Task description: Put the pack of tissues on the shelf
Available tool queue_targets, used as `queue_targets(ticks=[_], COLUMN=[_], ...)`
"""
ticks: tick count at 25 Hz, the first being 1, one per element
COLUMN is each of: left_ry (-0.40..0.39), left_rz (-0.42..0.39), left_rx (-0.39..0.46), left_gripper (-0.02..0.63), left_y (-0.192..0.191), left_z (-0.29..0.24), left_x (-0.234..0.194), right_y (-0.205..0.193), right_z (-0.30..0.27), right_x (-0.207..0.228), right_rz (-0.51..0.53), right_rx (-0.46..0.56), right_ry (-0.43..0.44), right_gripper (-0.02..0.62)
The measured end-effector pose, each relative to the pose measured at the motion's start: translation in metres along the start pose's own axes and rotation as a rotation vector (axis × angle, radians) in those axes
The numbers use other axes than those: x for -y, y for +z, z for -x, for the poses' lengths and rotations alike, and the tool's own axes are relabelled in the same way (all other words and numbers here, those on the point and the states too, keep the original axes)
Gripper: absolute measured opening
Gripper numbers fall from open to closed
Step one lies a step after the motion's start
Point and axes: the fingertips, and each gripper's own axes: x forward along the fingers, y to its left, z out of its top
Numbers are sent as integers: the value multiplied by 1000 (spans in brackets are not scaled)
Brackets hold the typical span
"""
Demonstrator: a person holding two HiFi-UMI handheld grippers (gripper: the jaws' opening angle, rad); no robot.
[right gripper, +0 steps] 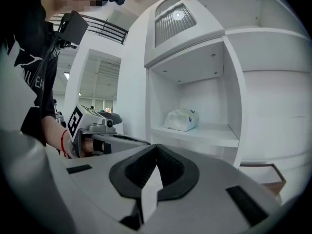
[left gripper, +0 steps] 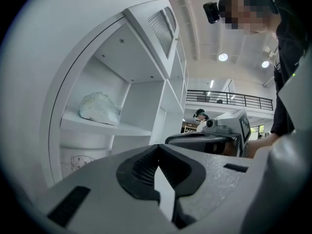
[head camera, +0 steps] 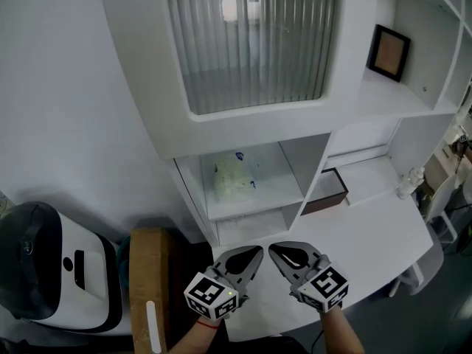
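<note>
The pack of tissues (head camera: pixel 234 177), pale and soft-looking, lies in an open compartment of the white shelf unit (head camera: pixel 254 205), apart from both grippers. It also shows in the left gripper view as the tissue pack (left gripper: pixel 100 108) and in the right gripper view as the same pack (right gripper: pixel 181 119). My left gripper (head camera: pixel 255 251) and right gripper (head camera: pixel 275 250) hang side by side below and in front of that compartment, tips pointing at it. The left gripper (left gripper: pixel 158 167) is shut with nothing in it. So is the right gripper (right gripper: pixel 156 165).
A ribbed glass door (head camera: pixel 251 35) sits above the compartment. A dark picture frame (head camera: pixel 389 51) stands on an upper right shelf, a brown open box (head camera: pixel 327 190) in a lower niche. A white desk (head camera: pixel 369 234), small bottle (head camera: pixel 408 183), cardboard box (head camera: pixel 150 286) and black-and-white appliance (head camera: pixel 51 271) are nearby.
</note>
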Motion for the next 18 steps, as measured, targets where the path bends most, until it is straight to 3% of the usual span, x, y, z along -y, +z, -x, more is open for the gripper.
queue_targets(ticks=[18], left_ry=[113], left_rz=[-10], left_rx=[38], left_gripper=[5], left_y=[-2], left_z=[18], left_x=[32], right_y=[-5], right_z=[30], right_x=[-30], right_rz=[11], right_rx=[2], right_ry=[125], right_gripper=[5])
